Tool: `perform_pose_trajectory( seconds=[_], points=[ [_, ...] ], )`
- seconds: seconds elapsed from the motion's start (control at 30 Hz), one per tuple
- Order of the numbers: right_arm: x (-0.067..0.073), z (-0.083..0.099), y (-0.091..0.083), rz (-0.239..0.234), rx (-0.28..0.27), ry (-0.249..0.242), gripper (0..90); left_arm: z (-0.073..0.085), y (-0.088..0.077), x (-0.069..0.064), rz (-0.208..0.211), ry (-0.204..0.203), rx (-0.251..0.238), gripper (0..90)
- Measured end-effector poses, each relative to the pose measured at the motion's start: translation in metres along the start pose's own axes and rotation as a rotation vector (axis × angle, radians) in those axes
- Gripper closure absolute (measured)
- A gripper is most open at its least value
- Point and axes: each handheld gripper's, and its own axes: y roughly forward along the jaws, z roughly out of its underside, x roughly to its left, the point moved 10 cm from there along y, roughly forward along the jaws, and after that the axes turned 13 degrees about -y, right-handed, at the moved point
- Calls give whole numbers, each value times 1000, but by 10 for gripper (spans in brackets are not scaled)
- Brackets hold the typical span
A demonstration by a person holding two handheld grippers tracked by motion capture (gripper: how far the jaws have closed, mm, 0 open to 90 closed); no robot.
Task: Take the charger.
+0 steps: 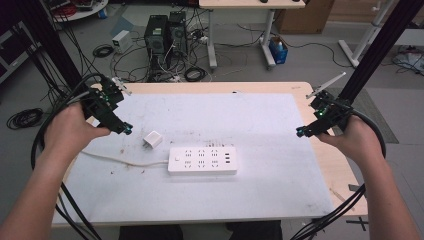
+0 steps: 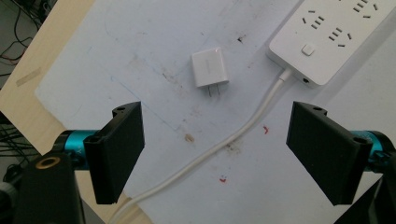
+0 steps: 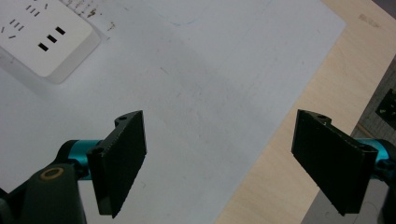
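White mat [image 1: 260, 120], unlabelled power strip [image 1: 202, 160]

The right gripper [image 3: 219, 163] is hovering over the bench [image 3: 289, 154] with its two black jaws standing wide apart and nothing lying between them. Taking the white mat [image 3: 201, 93] as the landmark: the mat is covering most of the bench surface, and the left jaw is sitting above it. The white power strip [image 3: 44, 35] is resting on the mat's upper left area. The right jaw is hanging beyond the mat's right edge, over bare wood.
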Motion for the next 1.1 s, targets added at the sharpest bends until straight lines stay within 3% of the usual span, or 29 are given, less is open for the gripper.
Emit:
perform_pose_trajectory(
  seconds=[0.17, 0.33, 0.73, 0.83, 1.03, 1.1],
  points=[
    [0, 0, 0, -5, 4, 5, 173, -6, 8, -2, 21, -4, 24, 192],
    [2, -2, 2, -18, 8, -4, 173, -12, 23, -6, 44, 21, 77, 192],
    [8, -13, 10, -29, 15, -28, 173, -22, 79, -11, 98, 51, 162, 193],
    [11, -15, 12, -34, 20, -31, 173, -20, 97, -10, 114, 33, 191, 193],
    [12, -18, 14, -32, 25, -41, 173, -14, 135, -3, 130, -49, 244, 193],
    [13, -18, 14, -33, 26, -37, 173, -9, 147, -1, 128, -54, 279, 193]
  ],
)
